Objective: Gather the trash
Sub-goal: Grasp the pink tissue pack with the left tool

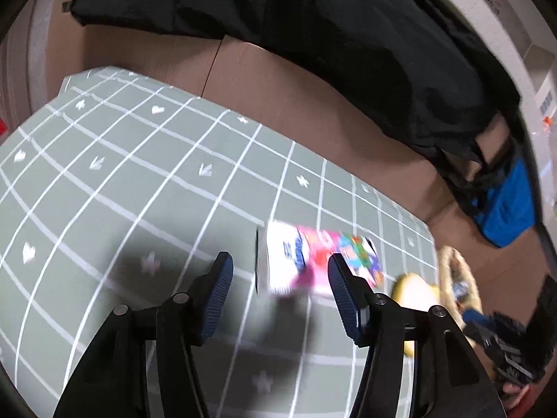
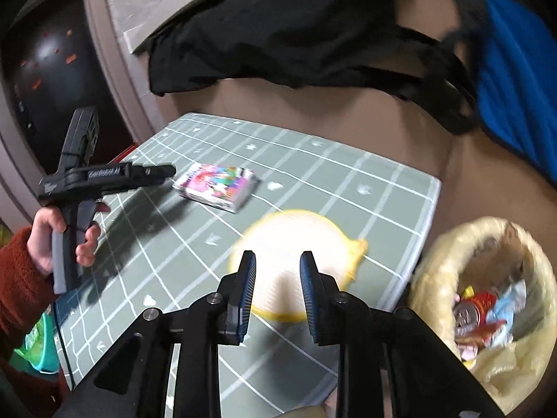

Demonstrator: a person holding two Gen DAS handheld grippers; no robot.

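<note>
1. Left wrist: I see a grey-green checked mat on a brown floor. My left gripper hangs over it, jaws apart, empty, with a pink packet lying just ahead.
2. Right wrist: my right gripper is parted, empty, above a white-and-yellow dish; a trash bag sits right of the mat.

Glossy printed packet lying on matt grey-green grid mat. Black cloth draping over smooth brown cardboard, upper frame. Crinkly yellowish plastic bag showing shiny metal can. Ribbed blue pads sitting in matt black plastic.
</note>
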